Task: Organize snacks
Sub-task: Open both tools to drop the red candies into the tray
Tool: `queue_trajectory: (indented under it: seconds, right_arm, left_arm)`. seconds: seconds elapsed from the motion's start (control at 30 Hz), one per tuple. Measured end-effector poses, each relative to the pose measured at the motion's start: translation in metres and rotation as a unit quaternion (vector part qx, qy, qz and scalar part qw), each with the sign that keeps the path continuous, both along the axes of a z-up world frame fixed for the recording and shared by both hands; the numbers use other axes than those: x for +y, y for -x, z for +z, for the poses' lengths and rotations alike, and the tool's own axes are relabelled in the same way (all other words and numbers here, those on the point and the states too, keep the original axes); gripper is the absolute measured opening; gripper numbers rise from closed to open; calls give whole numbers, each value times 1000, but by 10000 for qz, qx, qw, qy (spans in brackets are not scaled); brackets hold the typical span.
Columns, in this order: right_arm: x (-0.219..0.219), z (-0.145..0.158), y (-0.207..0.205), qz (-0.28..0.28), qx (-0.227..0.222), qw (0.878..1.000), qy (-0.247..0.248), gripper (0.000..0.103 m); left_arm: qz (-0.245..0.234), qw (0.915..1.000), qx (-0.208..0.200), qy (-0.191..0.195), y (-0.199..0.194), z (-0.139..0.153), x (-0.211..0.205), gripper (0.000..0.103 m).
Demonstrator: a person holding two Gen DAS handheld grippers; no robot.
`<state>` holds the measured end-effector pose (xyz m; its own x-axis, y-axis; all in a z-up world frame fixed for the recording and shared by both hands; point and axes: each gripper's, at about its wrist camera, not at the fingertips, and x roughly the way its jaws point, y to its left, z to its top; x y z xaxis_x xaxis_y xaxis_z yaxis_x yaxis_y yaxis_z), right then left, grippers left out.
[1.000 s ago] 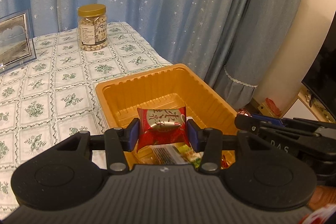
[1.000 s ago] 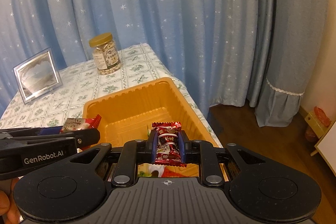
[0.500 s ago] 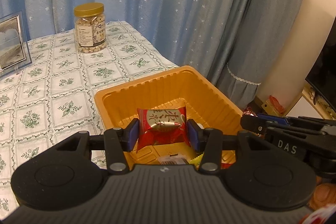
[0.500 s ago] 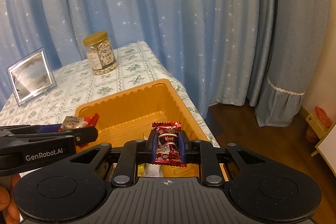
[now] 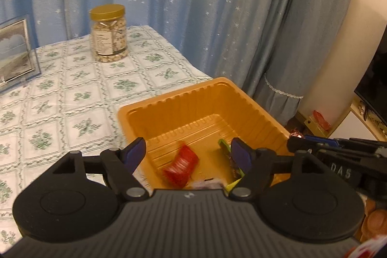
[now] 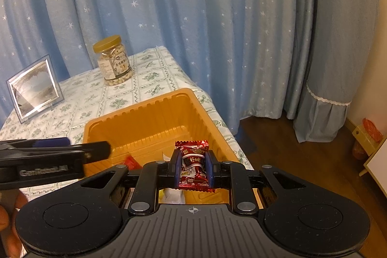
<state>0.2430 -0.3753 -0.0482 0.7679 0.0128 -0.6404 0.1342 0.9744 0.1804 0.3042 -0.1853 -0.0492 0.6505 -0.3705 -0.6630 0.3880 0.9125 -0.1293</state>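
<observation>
2 grippers over the orange tray (image 5: 200, 98) on the tablecloth. Left gripper (image 5: 188, 152): jaws have just been opening, now spread with nothing between them; red packet (image 5: 180, 167) blurred below, apparently dropping into the tray beside a green wrapper (image 5: 223, 145). Right gripper (image 6: 192, 167): pads pinch a dark red candy (image 6: 193, 162) above the tray's near end. Risk: released from this height, the candy may bounce or land on the near rim and slide off the table edge.

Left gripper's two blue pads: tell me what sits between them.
Nothing is gripped. The left gripper has just been opening; through the gap, the left wrist view shows the orange plastic tray with a red crinkled snack packet below.
</observation>
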Motion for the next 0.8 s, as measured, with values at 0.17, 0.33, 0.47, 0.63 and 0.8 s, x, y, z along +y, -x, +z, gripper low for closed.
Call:
queue_trajectory:
  seconds: [0.17, 0.33, 0.47, 0.63, 0.8]
  right_arm:
    - [7, 3, 0, 68, -15, 10000, -35, 21]
    - [14, 7, -1, 206, -51, 9997, -122, 21]
    - [18, 7, -6, 281, -22, 9994, -185, 21]
    - [25, 9, -11, 375, 2, 9991, -188, 21]
    - [30, 8, -19, 436, -9, 9989, -188, 21]
  left_arm:
    - [66, 9999, -68, -122, 12, 0, 13, 75]
    - [88, 9997, -117, -178, 21, 2, 21, 75]
    - [113, 9997, -104, -166, 24, 3, 25, 75]
    - [148, 9997, -104, -148, 23, 3, 29, 75]
    - [189, 9997, -94, -133, 23, 0, 33, 75]
